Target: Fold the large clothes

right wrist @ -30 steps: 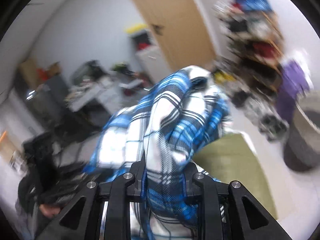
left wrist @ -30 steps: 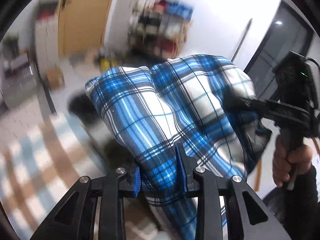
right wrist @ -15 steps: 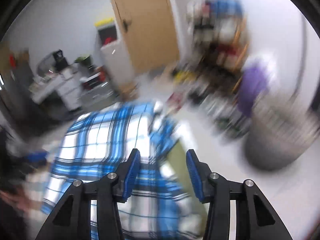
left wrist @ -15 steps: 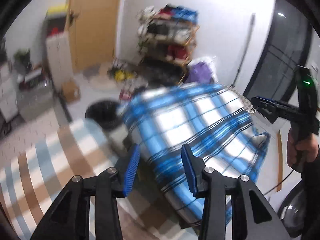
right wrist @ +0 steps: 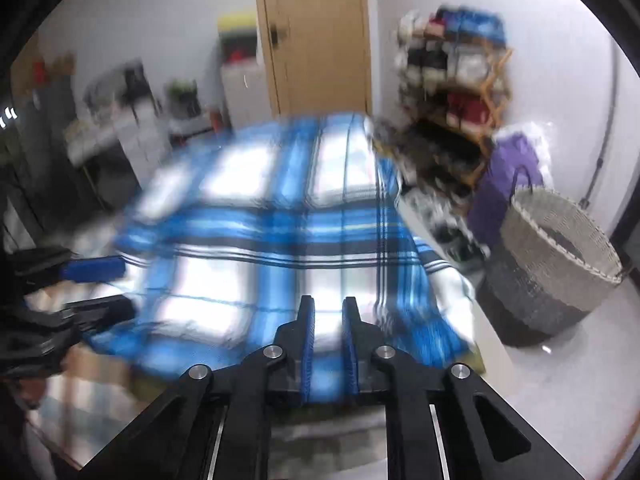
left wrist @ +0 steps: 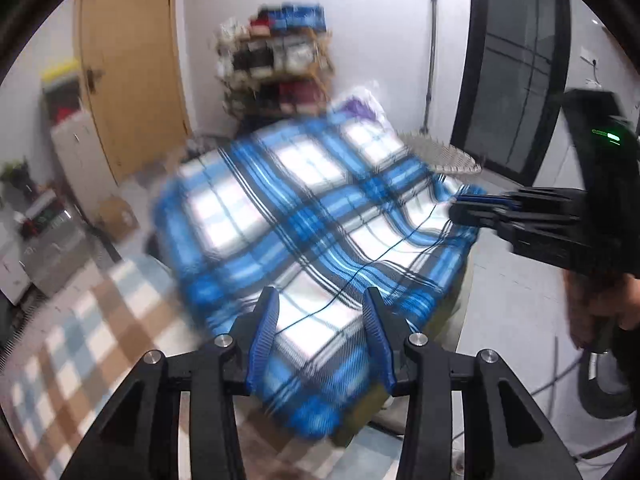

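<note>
Now: plaid blanket (left wrist: 320, 216) lies spread, blurred | left gripper (left wrist: 320, 332) fingers apart, empty | right gripper (right wrist: 328, 336) fingers closing, nothing gripped

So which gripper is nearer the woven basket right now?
Right. The right gripper is over the plaid cloth's edge beside the woven basket; the left gripper is at the cloth's opposite side.

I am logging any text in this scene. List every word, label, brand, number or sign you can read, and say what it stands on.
No readable text in either view.
Shelf rack: boxes and packages, any print too blurred to read.
Plaid cloth: pattern only, no label showing.
Right gripper: a green light on its body, no lettering visible.
Woven basket: no tag or writing.
Door: no sign.
</note>
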`<state>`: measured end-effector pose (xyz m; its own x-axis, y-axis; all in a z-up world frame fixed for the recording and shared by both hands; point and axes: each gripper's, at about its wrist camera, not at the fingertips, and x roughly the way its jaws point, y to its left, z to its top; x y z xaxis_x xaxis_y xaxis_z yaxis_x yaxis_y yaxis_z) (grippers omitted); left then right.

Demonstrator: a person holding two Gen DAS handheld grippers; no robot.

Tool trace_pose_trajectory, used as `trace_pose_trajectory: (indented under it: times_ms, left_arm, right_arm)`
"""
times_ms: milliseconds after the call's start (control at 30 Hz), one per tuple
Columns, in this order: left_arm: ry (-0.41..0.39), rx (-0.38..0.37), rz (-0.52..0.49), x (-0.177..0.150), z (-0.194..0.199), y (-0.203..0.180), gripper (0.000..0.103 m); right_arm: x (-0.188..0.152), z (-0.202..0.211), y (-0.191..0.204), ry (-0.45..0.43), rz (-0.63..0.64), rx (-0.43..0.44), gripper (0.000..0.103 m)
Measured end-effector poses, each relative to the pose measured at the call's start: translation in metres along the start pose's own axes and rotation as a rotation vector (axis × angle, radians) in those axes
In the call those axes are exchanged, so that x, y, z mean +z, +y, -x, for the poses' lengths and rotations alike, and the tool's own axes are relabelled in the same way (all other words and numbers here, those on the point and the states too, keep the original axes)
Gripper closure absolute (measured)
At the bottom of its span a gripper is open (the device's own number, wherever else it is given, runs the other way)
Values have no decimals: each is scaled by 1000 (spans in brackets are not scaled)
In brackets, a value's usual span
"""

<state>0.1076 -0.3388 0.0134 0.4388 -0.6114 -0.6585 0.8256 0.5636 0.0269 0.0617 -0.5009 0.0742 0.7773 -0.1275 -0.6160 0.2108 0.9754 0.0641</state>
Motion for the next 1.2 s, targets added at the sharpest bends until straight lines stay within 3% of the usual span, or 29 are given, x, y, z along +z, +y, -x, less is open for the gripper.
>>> trace_pose_trajectory:
  times_ms: [33, 67, 100, 133, 200, 333, 400, 567, 800, 1067, 1200]
  left_arm:
    - [-28, 28, -7, -5, 13, -2, 62]
    - [-63, 71, -9, -11, 31, -4, 51]
    - [-108, 112, 0, -18, 50, -6, 38]
    - [-146, 137, 15, -24, 63, -8, 32]
    - [-243, 163, 57, -41, 99, -10, 20]
    - [-324, 217, 91, -54, 135, -26, 5]
    - [-353, 263, 93, -65, 148, -36, 2]
    - [-393, 252, 131, -76, 167, -55, 1]
    - [-426, 252, 124, -91, 174, -65, 1]
    - [-427, 214, 125, -106, 173, -68, 1]
    - [-429, 227, 140, -104, 166, -66, 1]
  right_arm:
    - [-2, 15, 9, -33, 12, -8, 74]
    - [-6, 37, 21, -84, 21, -12, 70]
    - [-13, 64, 34, -145, 23, -18, 58]
    - [-20, 81, 42, -192, 18, -27, 44]
    - [-36, 121, 67, -302, -10, -39, 26]
    - [-74, 188, 104, -486, -47, -58, 0]
    - [-88, 207, 120, -550, -21, -70, 0]
    - [-88, 230, 150, -584, 68, -121, 0]
    - [-129, 263, 149, -664, -70, -188, 0]
    - [-174, 256, 163, -677, -23, -284, 0]
    - [-177, 257, 161, -700, -22, -242, 0]
